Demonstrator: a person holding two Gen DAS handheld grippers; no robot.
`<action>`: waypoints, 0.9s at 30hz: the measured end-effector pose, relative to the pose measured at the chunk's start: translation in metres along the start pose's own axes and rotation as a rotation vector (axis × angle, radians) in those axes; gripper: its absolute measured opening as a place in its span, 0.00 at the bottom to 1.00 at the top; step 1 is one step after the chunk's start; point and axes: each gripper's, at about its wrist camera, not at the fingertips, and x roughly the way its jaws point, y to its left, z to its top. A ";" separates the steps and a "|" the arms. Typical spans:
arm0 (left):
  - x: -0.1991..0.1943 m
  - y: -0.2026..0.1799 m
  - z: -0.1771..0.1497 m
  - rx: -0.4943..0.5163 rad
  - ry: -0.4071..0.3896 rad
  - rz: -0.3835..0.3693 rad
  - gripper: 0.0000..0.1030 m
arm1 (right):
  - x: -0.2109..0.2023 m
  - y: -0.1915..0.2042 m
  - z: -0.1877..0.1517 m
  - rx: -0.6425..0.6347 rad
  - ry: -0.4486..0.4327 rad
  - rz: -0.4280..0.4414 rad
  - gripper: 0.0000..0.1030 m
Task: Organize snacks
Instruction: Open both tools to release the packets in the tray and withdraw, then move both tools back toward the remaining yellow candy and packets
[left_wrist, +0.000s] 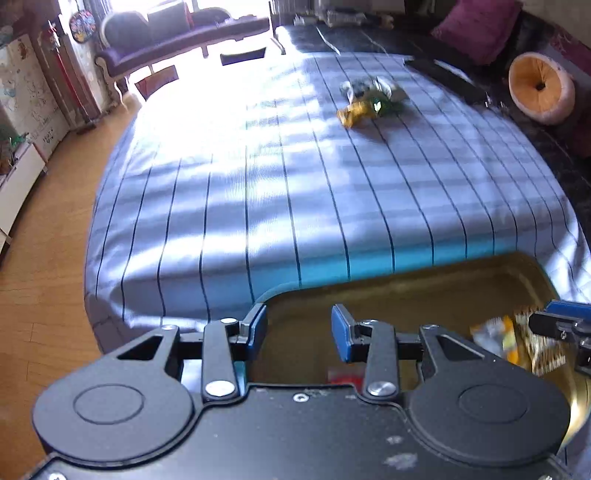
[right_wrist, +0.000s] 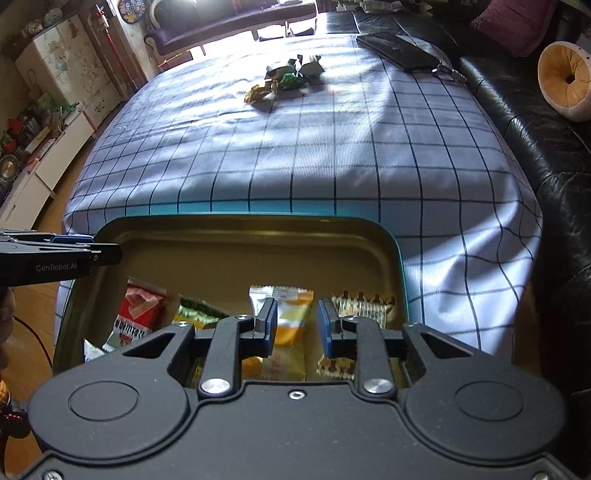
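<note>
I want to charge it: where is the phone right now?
In the right wrist view the phone lies at the far right corner of the checked tablecloth, beside the black sofa, right of the loose snack pile.

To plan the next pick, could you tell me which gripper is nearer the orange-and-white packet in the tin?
Right. The right gripper hovers over the orange-and-white packet; the left gripper is off at the tin's left rim.

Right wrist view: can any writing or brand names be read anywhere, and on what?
"GenRobot.AI": on the side of the left tool, at the left edge.
Red snack packet in the tin: dark characters, too blurred to read.
Orange packet: print too blurred to read.
White cabinet: cartoon drawings, no legible words.
</note>
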 end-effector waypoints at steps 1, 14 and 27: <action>0.004 -0.001 0.007 -0.001 -0.017 0.000 0.38 | 0.003 0.001 0.005 -0.009 -0.022 -0.002 0.33; 0.083 -0.012 0.092 -0.051 -0.103 0.003 0.38 | 0.058 -0.023 0.081 0.058 -0.149 -0.006 0.33; 0.143 -0.004 0.203 -0.177 -0.114 -0.040 0.36 | 0.123 -0.044 0.181 0.095 -0.193 -0.009 0.32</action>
